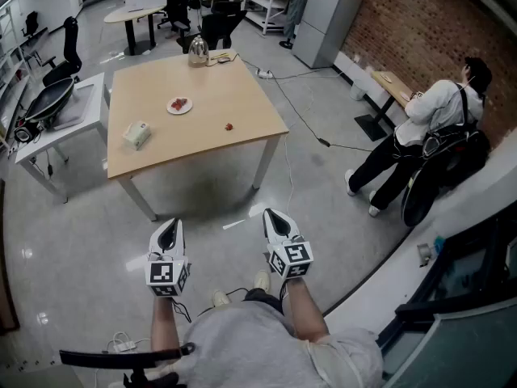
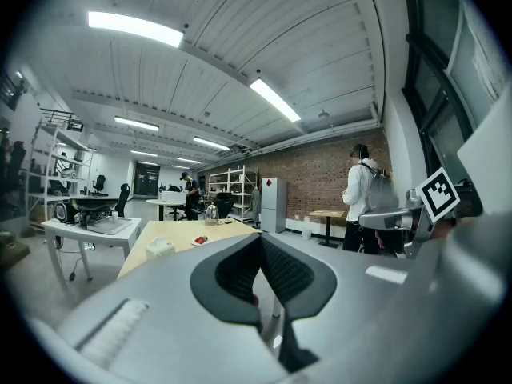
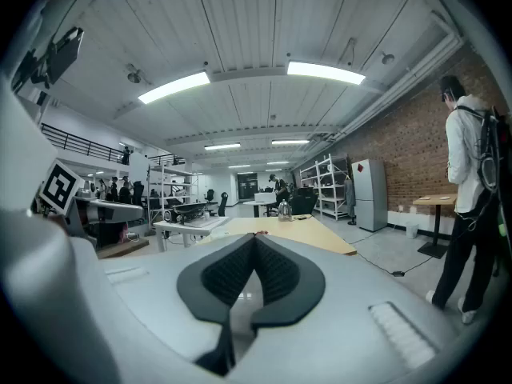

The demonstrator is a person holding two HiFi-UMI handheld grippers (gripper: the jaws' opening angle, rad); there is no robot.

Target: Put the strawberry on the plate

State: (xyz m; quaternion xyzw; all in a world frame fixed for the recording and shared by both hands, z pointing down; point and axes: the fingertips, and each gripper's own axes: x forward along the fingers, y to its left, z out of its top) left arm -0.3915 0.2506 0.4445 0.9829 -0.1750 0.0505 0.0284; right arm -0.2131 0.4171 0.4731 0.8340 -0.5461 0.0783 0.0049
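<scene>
- Left gripper (image 1: 170, 226): held near level over the floor (image 1: 81, 241), jaws together, nothing between them.
- Right gripper (image 1: 271, 215): level alongside, jaws likewise closed and empty.
- Strawberry (image 1: 229, 126): on the table (image 1: 242, 95), well ahead of both grippers, right of the plate (image 1: 179, 106) and apart from it (plate bears something red).
- Tissue box (image 1: 137, 134) at table's left, kettle (image 1: 198, 51) at far edge; floor lies between grippers and table.

plate (image 1: 179, 105) on table (image 1: 238, 87) | strawberry (image 1: 229, 126) right of plate | tissue box (image 1: 136, 134) left
</scene>
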